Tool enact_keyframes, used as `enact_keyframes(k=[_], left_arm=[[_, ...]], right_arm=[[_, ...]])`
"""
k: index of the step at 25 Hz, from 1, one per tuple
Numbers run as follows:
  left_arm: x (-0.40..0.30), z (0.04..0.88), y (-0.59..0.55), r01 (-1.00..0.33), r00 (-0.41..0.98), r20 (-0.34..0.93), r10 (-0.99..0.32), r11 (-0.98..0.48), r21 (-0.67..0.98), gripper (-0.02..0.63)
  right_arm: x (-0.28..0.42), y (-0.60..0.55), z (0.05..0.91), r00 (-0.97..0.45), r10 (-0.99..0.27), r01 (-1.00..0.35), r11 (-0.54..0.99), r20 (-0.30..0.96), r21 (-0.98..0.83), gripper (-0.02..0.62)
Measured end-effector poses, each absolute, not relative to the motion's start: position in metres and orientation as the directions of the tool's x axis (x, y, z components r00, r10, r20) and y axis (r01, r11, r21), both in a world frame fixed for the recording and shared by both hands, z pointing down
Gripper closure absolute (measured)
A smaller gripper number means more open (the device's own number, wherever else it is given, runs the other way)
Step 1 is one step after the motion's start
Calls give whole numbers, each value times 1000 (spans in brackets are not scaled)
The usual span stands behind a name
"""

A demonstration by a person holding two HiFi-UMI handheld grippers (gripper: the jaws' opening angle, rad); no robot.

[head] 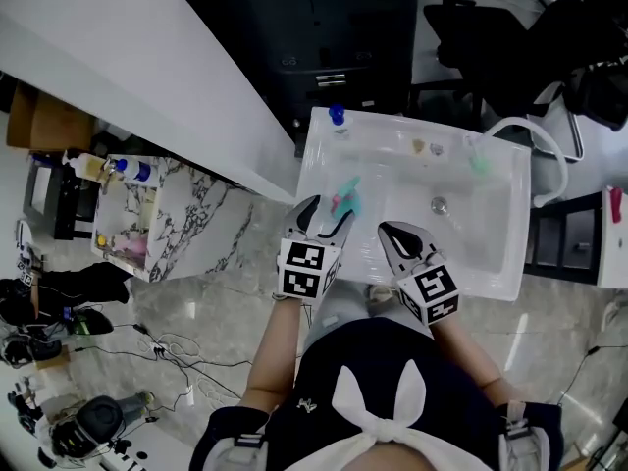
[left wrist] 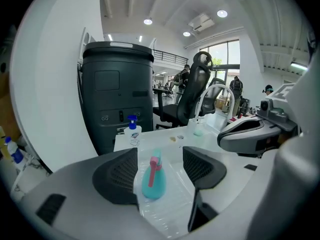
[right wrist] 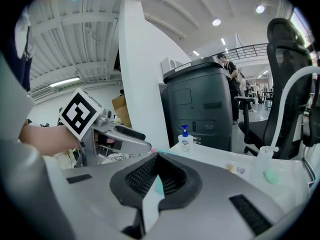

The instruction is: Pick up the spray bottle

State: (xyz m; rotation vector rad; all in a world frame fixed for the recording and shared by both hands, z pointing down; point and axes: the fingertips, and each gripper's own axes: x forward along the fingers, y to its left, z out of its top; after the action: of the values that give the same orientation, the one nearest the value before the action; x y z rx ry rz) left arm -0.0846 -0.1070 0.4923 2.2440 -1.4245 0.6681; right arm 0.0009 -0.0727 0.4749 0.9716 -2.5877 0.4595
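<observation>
A teal spray bottle (head: 346, 201) with a pink trigger lies in the left part of the white sink (head: 500, 273). My left gripper (head: 328, 215) is open at the sink's near rim, its jaws standing either side of the bottle's lower end. In the left gripper view the spray bottle (left wrist: 153, 180) sits between the two pads, and I cannot tell whether either pad touches it. My right gripper (head: 389, 230) is shut on nothing, hovering over the sink's near middle, to the right of the bottle. In the right gripper view only a teal sliver shows behind the closed right gripper (right wrist: 156, 183).
A blue-pump soap bottle (head: 337, 116) stands at the sink's far left corner. A green item (head: 478, 162) and an arched white faucet (head: 535, 135) are at the far right, the drain (head: 440, 204) mid-basin. A dark bin (left wrist: 118, 94) stands behind; a marble counter (head: 186, 226) is left.
</observation>
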Motion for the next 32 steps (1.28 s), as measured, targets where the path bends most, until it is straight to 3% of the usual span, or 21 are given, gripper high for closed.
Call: enact_keyframes(k=[17, 32], left_arm=[[-74, 529, -134, -867, 424, 658, -622, -488, 96, 321], [-72, 551, -145, -870, 418, 694, -586, -479, 120, 321]], right_arm=[[-1, -100, 488, -674, -581, -717, 664, 457, -213, 572], [1, -107, 492, -663, -590, -729, 648, 462, -218, 572]])
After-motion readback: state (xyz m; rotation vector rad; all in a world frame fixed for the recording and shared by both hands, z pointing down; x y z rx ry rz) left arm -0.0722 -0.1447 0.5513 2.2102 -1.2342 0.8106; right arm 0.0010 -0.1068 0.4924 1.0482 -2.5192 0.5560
